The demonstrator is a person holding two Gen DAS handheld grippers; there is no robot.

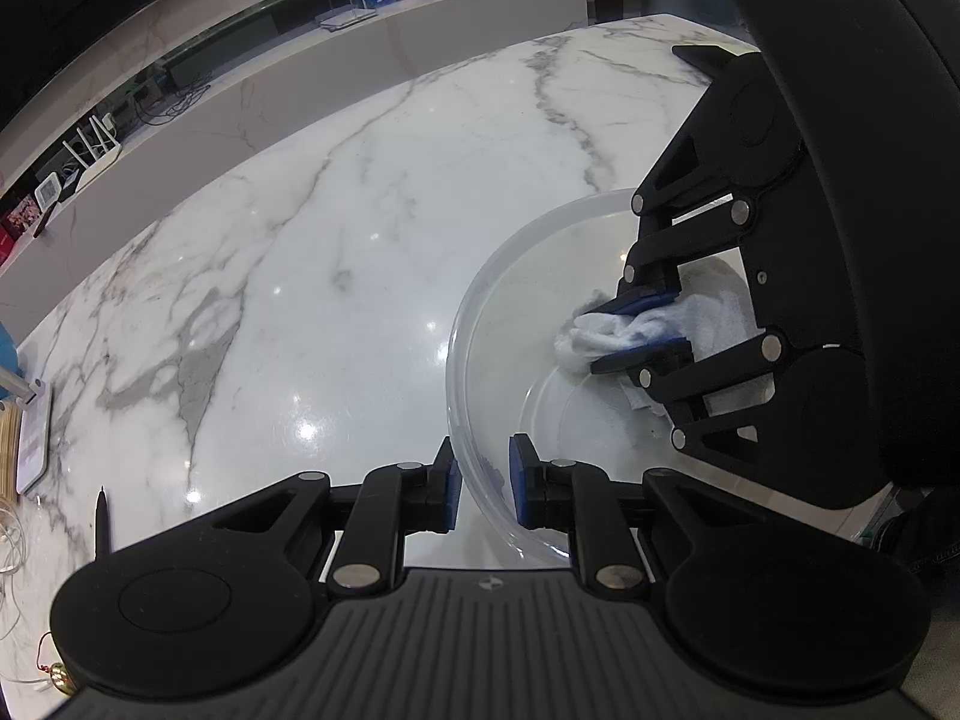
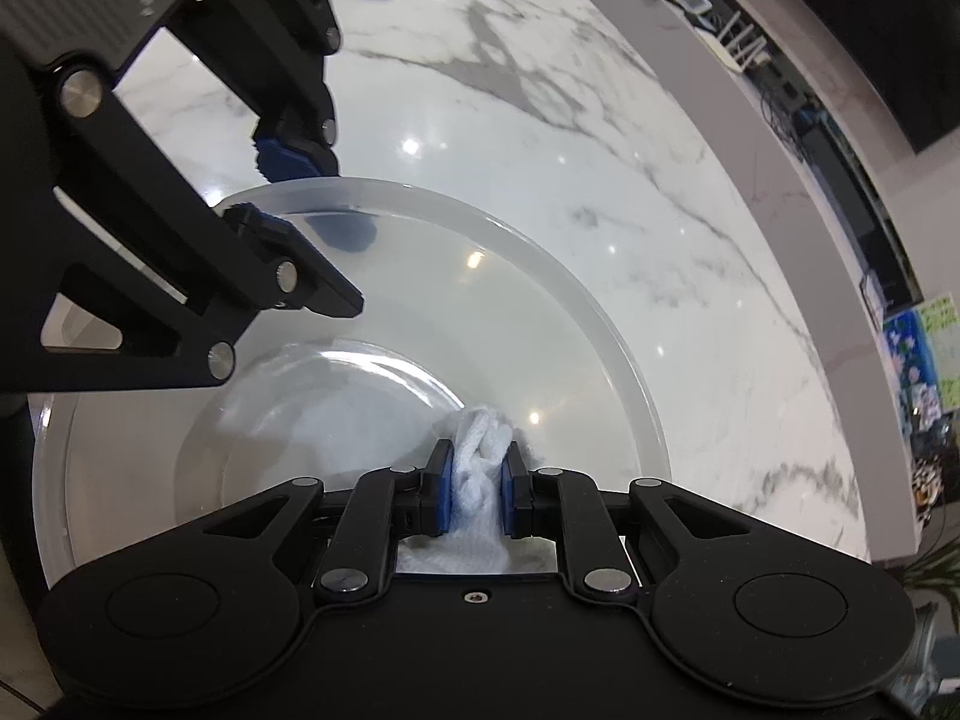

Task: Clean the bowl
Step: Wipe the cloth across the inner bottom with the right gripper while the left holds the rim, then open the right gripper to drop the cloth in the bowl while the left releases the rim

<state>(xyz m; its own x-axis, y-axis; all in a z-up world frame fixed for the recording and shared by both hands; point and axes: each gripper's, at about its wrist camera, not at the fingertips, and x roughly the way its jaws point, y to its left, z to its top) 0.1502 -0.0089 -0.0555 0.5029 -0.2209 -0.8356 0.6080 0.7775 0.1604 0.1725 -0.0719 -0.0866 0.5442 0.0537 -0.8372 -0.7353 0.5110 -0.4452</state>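
**Cloth meets bowl as two grippers share the work on a marble counter**

A clear, round plastic bowl (image 1: 480, 360) stands on a glossy white marble countertop with grey veins (image 1: 336, 252), towards its near right side in the left wrist view. The left gripper (image 1: 485, 489) straddles the bowl's near rim, one blue pad (image 1: 451, 495) outside the wall and the other inside; its jaws are clenched on that rim and appear to steady the bowl. The right gripper (image 2: 474, 495) reaches down into the bowl, its jaws grasping a bunched white terry cloth (image 2: 477, 462) that rests low on the inner wall, close to the flat base.

Wiping looks to be under way, with much of the interior seemingly yet to be covered. The risks lie in the grip and the surface. The bowl is light and the polished stone slick, so a hard push from the cloth could skate the bowl sideways or tip it about the single pinched spot on its rim. The thin wall may also flex and slip from between the left pads. The cloth is held only by a fold; dragging it against the plastic could pull it free. A black pen (image 1: 101, 519) lies at the near left, well apart from the bowl.
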